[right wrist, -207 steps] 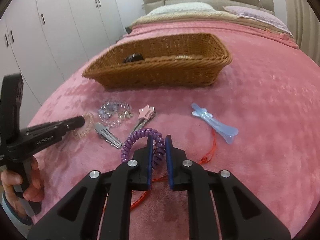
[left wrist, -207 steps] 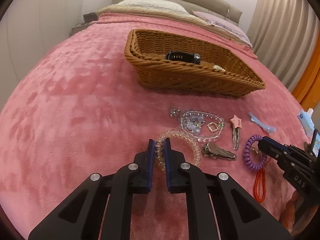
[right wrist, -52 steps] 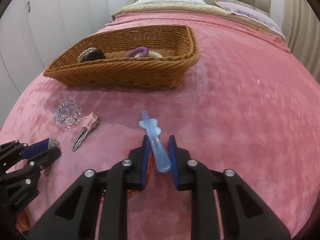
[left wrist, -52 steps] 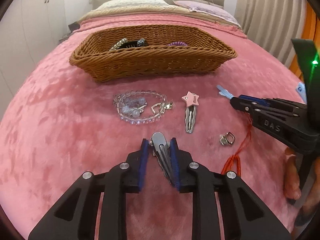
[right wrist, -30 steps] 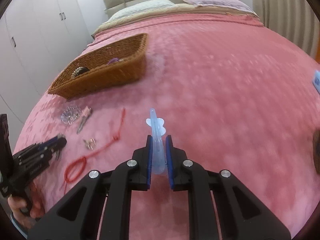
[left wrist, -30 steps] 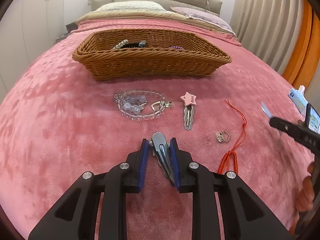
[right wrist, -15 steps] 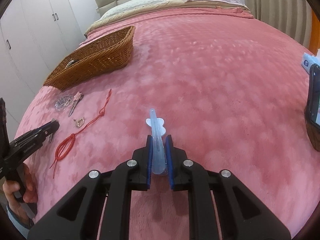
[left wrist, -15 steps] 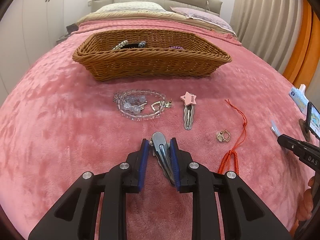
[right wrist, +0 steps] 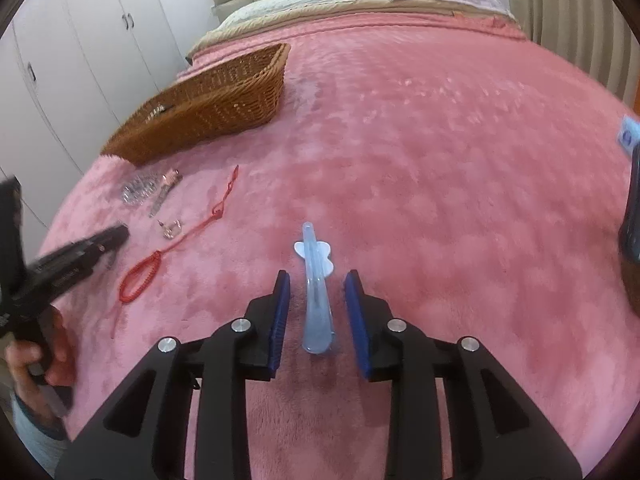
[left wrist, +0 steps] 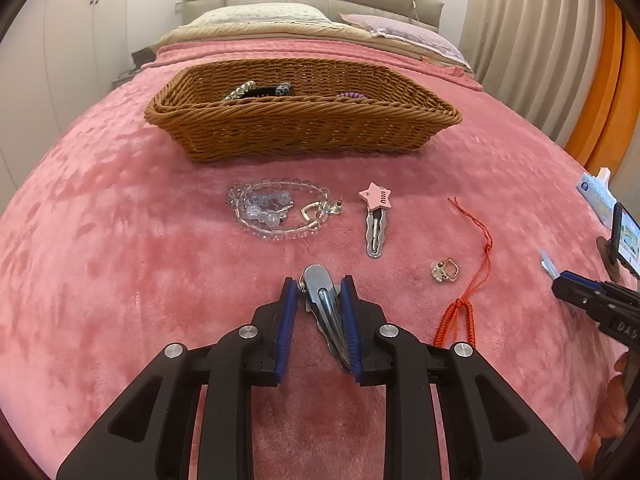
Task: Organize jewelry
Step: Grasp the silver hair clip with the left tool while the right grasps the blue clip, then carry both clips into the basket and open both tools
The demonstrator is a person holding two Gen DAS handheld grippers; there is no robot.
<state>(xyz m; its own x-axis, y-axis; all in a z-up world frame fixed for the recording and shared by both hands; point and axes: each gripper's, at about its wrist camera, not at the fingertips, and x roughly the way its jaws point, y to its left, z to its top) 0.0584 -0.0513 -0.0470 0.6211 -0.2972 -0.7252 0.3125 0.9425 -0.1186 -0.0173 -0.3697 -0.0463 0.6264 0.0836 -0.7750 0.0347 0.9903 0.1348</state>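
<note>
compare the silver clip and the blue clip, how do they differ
The silver clip is metal and sits between the left gripper's narrowly set pads; the blue clip is translucent plastic, lying free on the blanket between the right gripper's open pads. Both are long hair clips.

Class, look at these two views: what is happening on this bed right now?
A person is sorting jewelry and hair clips on a pink blanket into a wicker basket. The left hand-held gripper is closed on a silver hair clip. The right hand-held gripper is open, with a light blue hair clip lying between its fingers. A clear bead bracelet, a pink star clip, a small ring and a red cord lie on the blanket.
</note>
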